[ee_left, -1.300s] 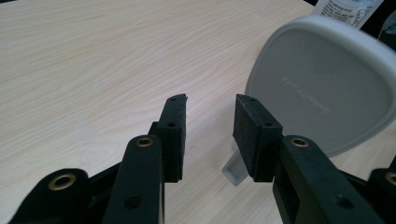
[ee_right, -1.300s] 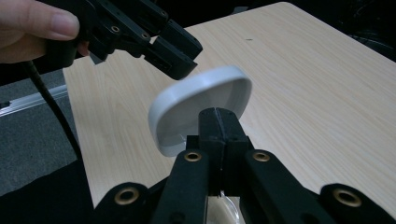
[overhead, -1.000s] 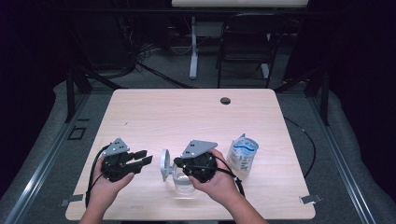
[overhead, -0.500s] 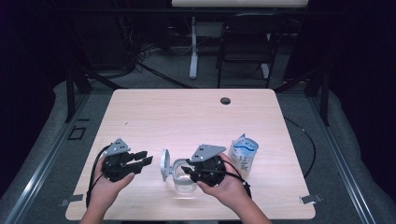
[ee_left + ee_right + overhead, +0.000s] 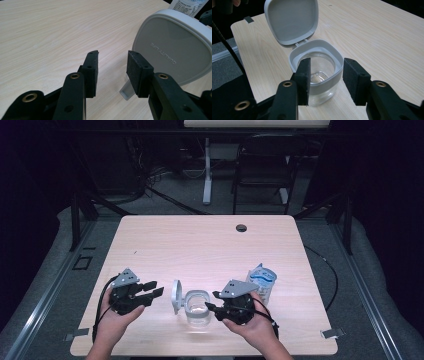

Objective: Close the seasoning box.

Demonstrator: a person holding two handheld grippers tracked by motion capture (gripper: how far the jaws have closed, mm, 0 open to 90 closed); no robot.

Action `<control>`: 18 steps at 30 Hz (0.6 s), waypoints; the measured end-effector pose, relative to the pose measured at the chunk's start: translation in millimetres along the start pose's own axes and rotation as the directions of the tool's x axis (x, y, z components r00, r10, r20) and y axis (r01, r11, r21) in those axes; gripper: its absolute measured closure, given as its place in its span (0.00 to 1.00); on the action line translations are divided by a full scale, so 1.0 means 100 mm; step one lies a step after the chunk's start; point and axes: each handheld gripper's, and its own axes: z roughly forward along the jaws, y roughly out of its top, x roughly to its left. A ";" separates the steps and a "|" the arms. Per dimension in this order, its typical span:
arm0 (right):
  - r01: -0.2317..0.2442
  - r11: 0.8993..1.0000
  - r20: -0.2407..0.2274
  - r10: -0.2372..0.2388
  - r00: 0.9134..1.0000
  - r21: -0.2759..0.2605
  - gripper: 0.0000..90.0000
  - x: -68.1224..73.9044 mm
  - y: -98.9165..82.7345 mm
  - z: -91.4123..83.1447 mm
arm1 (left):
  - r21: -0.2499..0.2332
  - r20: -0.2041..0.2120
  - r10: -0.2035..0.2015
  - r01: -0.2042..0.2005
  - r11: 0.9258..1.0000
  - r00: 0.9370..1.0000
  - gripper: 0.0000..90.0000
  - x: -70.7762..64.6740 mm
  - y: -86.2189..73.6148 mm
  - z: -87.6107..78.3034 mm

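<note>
Looking down from the high view, the clear jar sat near the table's front edge, its hinged lid upright. The left gripper waited beside it, apart and empty. In the right gripper view, the right gripper had just been opening, freeing the jar's rim.

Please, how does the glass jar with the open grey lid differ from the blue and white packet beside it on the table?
The glass jar is clear, and nothing shows inside it; the packet is opaque, printed blue and white. The jar has a grey collar and a hinged lid standing open; the packet shows no lid. The jar stands between the two grippers; the packet stands behind the right gripper. Both rest upright on the wooden table.
</note>
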 end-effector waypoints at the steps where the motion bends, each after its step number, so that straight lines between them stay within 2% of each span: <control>1: 0.001 1.000 0.008 -0.001 1.000 -0.002 0.62 0.00 -0.02 -0.01 | -0.001 0.001 -0.002 0.002 1.000 1.000 0.67 0.00 0.00 0.00; 3: 0.004 1.000 0.026 -0.003 1.000 -0.012 0.61 -0.01 -0.06 -0.02 | -0.005 0.006 -0.003 0.003 1.000 1.000 0.66 0.00 0.00 0.00; 7: -0.008 1.000 0.031 0.008 0.999 -0.005 0.59 -0.03 -0.11 -0.07 | -0.005 0.013 -0.003 0.004 1.000 1.000 0.64 -0.01 0.01 -0.01; 18: -0.040 0.999 0.065 0.038 0.997 0.020 0.62 -0.11 -0.26 -0.11 | 0.004 -0.005 0.007 -0.007 1.000 1.000 0.65 -0.05 0.01 0.00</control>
